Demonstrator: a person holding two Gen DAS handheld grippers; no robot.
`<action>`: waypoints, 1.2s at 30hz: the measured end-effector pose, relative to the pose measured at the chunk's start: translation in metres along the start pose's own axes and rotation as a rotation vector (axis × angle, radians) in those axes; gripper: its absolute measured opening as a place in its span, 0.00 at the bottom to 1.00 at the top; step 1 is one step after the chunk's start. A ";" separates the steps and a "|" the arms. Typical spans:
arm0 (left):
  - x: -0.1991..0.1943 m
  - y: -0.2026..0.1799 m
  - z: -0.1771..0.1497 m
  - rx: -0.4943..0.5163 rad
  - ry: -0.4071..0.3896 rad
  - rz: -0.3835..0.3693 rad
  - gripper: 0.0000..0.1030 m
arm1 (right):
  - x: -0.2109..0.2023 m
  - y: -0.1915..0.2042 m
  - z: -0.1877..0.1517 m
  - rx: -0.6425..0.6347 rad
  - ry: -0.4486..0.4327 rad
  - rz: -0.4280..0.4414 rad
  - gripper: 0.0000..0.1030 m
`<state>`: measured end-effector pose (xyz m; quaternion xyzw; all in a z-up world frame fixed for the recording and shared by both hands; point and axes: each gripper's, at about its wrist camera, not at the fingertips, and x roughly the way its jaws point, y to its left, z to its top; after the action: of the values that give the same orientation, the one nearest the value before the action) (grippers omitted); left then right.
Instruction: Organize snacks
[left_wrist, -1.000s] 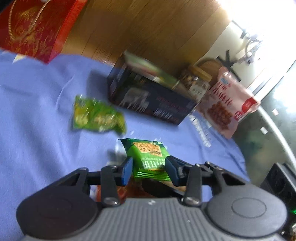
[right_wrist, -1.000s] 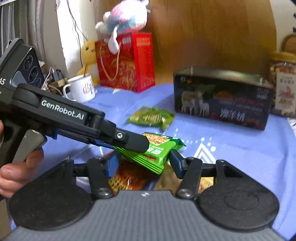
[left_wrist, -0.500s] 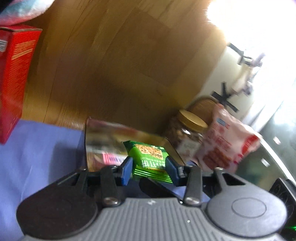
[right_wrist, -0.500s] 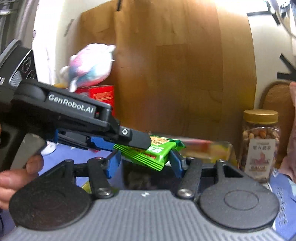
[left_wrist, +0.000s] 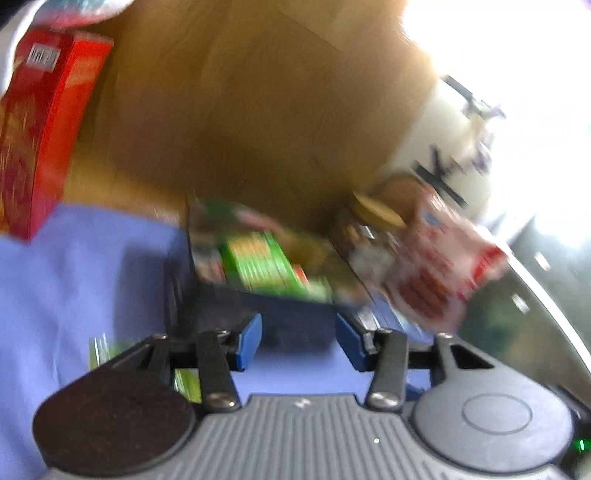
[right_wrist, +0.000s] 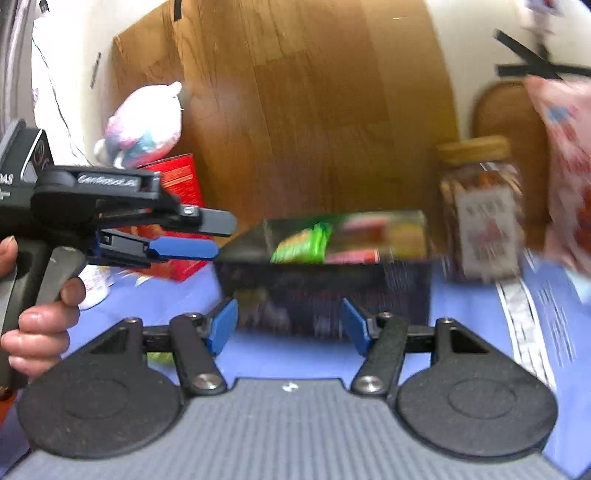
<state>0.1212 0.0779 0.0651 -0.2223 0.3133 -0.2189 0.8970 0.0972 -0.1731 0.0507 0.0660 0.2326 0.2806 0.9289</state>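
Note:
A green snack packet (left_wrist: 266, 264) lies in the open dark box (left_wrist: 295, 317) on the blue cloth; it also shows in the right wrist view (right_wrist: 303, 243), inside the same box (right_wrist: 325, 295). My left gripper (left_wrist: 298, 341) is open and empty, just in front of the box. It also shows from the side in the right wrist view (right_wrist: 218, 236), left of the box. My right gripper (right_wrist: 289, 325) is open and empty, close to the box's front wall. Another green packet (left_wrist: 184, 380) lies on the cloth behind the left finger. Both views are blurred.
A red gift bag (left_wrist: 40, 140) stands at the left, with a plush toy (right_wrist: 144, 125) above it. A jar of nuts (right_wrist: 480, 206) and a pink snack bag (left_wrist: 443, 266) stand right of the box. A wooden board (right_wrist: 314, 110) is behind.
My left gripper opened and let go of the green packet, which now lies in the box. Both grippers have pulled back a little from the box.

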 end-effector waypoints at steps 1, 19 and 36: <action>-0.004 -0.003 -0.012 0.005 0.022 -0.008 0.44 | -0.015 0.000 -0.010 0.019 0.008 0.012 0.63; -0.036 -0.019 -0.092 -0.044 0.147 -0.037 0.44 | -0.058 0.087 -0.088 -0.326 0.243 -0.017 0.68; 0.010 -0.012 -0.081 -0.042 0.198 0.005 0.48 | -0.087 0.043 -0.081 -0.200 0.175 -0.143 0.67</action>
<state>0.0720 0.0417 0.0103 -0.2178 0.4053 -0.2308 0.8573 -0.0254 -0.1860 0.0244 -0.0680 0.2876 0.2403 0.9246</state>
